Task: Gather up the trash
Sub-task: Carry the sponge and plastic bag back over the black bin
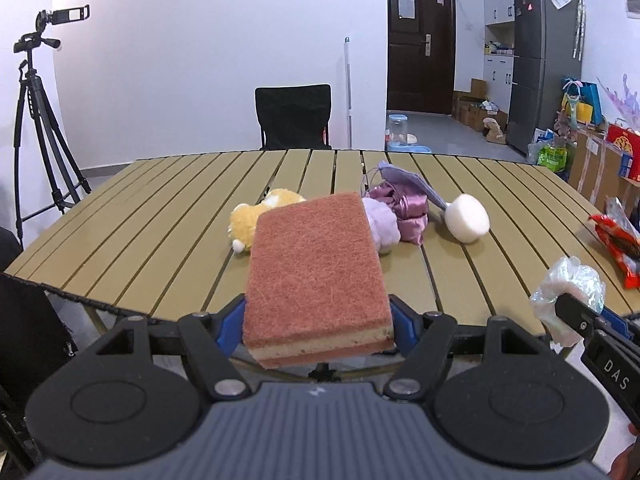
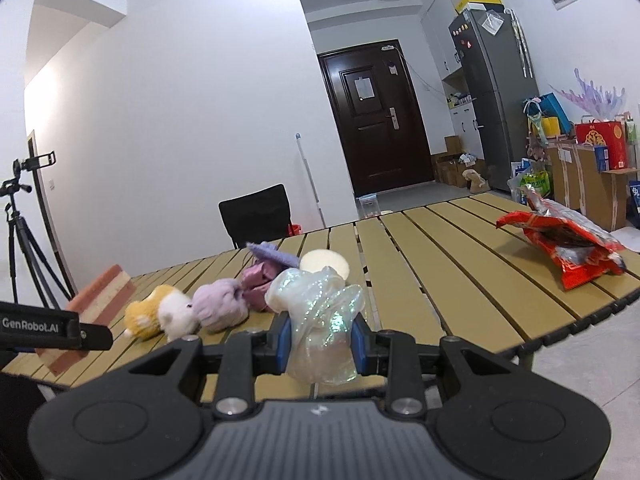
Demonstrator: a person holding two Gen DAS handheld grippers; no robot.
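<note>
My left gripper (image 1: 318, 320) is shut on a reddish-brown scouring sponge (image 1: 316, 268), held above the near edge of the slatted table (image 1: 140, 216); the sponge also shows in the right wrist view (image 2: 100, 296). My right gripper (image 2: 322, 344) is shut on a crumpled iridescent plastic wrapper (image 2: 320, 320), which also shows in the left wrist view (image 1: 568, 292). A red snack bag (image 2: 568, 244) lies open at the table's right side; it shows in the left wrist view (image 1: 618, 240) too.
On the table's middle lie a yellow plush toy (image 1: 250, 220), a purple plush (image 1: 384, 224), a pink satin cloth (image 1: 404, 206) and a white round puff (image 1: 468, 218). A black chair (image 1: 294, 116) stands behind the table, a tripod (image 1: 36, 120) at left.
</note>
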